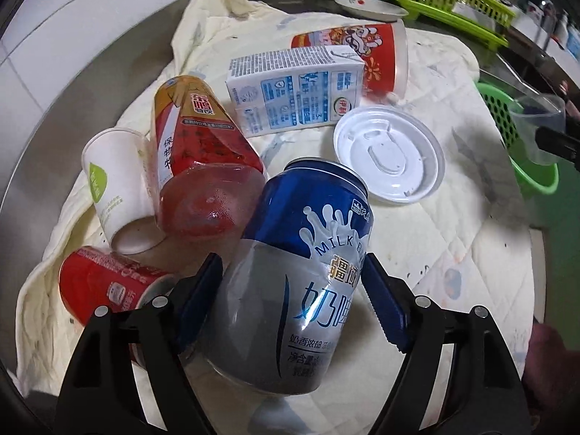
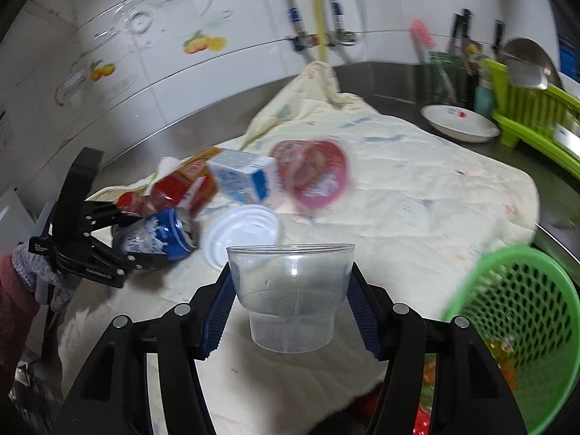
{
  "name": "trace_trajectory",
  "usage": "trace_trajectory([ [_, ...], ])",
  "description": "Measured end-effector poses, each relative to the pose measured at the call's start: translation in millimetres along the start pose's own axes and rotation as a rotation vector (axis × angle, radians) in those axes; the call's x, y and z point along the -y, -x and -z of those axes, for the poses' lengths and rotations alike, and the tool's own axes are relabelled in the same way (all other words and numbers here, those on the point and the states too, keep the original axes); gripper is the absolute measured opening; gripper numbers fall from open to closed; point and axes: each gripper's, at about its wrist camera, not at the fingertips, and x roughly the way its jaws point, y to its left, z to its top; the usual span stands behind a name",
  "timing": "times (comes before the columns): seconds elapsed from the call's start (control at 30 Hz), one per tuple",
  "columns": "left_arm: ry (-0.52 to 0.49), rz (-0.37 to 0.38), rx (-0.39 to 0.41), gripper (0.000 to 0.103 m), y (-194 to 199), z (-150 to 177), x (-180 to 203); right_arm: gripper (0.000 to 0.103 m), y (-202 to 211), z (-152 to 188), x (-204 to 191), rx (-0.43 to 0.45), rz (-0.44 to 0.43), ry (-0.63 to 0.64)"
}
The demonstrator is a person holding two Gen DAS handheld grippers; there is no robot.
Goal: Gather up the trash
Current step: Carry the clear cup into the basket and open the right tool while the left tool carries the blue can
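A dented blue and silver milk-drink can lies tilted on the cream quilted cloth. My left gripper has both blue pads against its sides, shut on it. The right wrist view shows that gripper around the same can. My right gripper is shut on a clear plastic cup, held above the cloth beside the green mesh basket. More trash lies on the cloth: a white lid, a milk carton, a red printed cup, a red-gold bottle, a white paper cup and a red can.
The cloth covers a steel counter against a tiled wall. A white dish and a green dish rack stand at the back right. A gloved hand holds the left gripper. The basket holds some red and orange scraps.
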Motion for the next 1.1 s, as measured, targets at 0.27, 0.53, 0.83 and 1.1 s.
trace_trajectory([
  [0.27,0.085,-0.023,0.036,0.075,11,7,9,0.058,34,24,65,0.008,0.170,-0.085],
  [0.53,0.120,0.063,0.115,0.073,34,0,37,0.058,69,48,150,-0.005,0.359,-0.203],
  [0.83,0.054,0.200,0.208,0.072,53,-41,105,0.059,81,68,205,-0.031,0.436,-0.292],
  [1.1,-0.001,0.314,0.224,0.070,43,-88,171,0.065,90,78,211,-0.020,0.404,-0.310],
])
